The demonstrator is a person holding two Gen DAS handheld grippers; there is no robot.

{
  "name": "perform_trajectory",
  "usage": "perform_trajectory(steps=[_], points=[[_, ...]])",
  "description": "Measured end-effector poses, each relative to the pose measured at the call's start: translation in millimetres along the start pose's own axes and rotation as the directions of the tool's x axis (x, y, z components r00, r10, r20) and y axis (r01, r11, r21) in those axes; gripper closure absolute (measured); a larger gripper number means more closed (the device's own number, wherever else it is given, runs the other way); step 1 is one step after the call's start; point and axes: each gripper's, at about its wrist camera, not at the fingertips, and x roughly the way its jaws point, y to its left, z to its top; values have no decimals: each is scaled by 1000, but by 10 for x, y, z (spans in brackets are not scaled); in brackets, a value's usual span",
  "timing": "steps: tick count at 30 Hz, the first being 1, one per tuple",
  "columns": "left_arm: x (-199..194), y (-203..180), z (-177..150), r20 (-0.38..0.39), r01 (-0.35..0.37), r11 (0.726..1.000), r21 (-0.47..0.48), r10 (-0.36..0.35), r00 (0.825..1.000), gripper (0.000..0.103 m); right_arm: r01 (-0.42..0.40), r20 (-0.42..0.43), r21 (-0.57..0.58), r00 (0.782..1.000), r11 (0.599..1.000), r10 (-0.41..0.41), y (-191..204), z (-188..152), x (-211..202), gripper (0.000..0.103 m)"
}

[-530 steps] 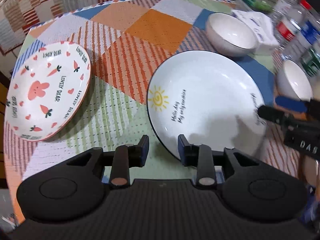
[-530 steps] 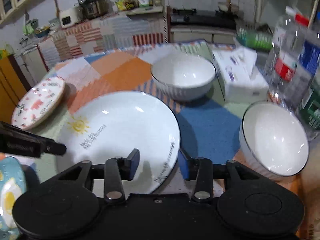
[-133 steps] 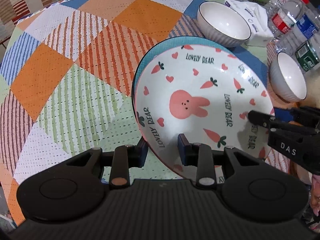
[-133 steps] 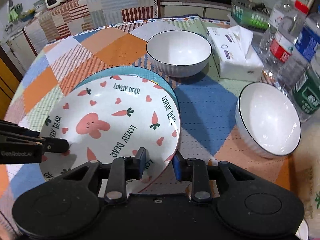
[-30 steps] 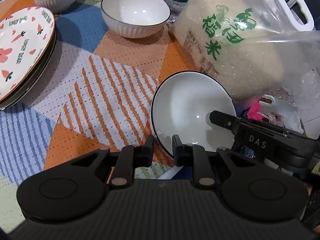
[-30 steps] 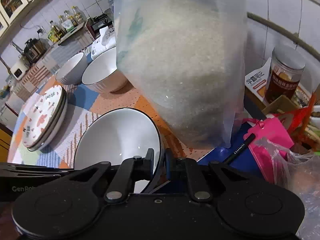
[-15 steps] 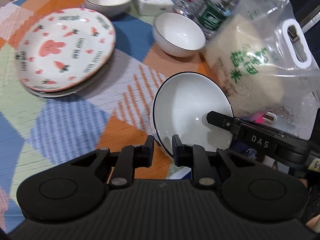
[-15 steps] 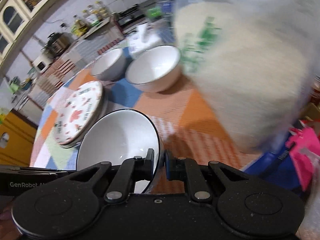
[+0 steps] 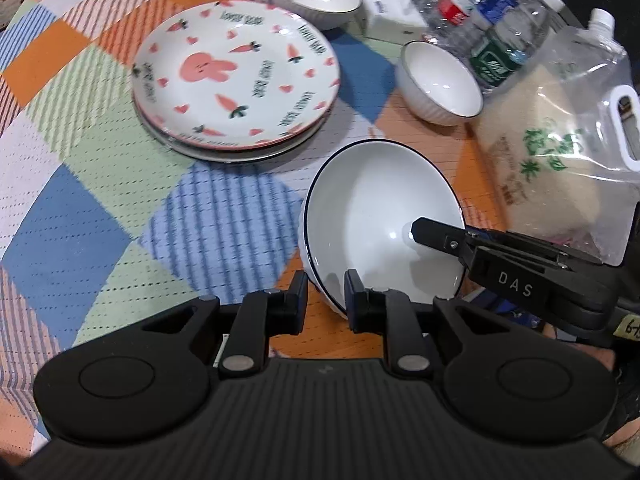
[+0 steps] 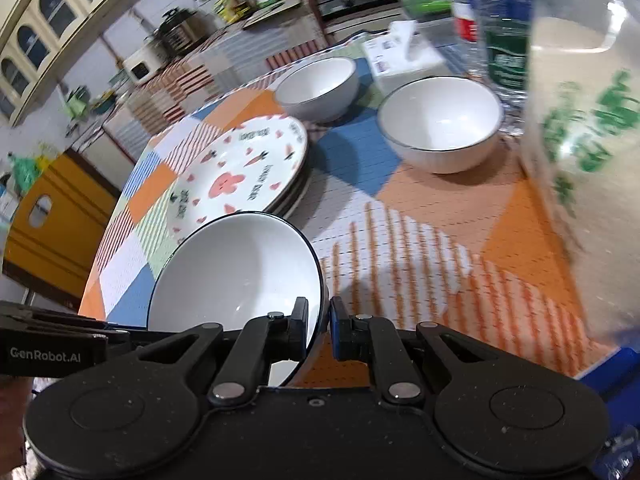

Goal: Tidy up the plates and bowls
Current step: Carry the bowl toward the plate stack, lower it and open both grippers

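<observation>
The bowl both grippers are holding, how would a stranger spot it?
On the patchwork tablecloth, look right of the carrot plate stack, beside the rice bag. The held bowl is the only one tilted, with jaws clamped on its rim; two other bowls sit flat.

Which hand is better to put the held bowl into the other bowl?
Probably right: both tongs, left and right, grip the held bowl, but the nearest empty bowl sits on the right tongs' side.

Lower plates (image 9: 236, 154) mostly hidden under my rabbit plate (image 9: 236, 76); rice bag (image 10: 580, 160) blurred, cut off at frame edge.
</observation>
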Motion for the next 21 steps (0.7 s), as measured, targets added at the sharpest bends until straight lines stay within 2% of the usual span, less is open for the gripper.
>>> perform_trajectory(steps=[9, 21], points=[[136, 176, 12, -15, -33, 999, -19, 33, 999, 85, -30, -37, -46, 999, 998, 29, 95, 25, 295, 88], [318, 255, -28, -51, -63, 998, -26, 62, 997, 85, -19, -68, -69, 998, 997, 14, 119, -34, 474, 87]])
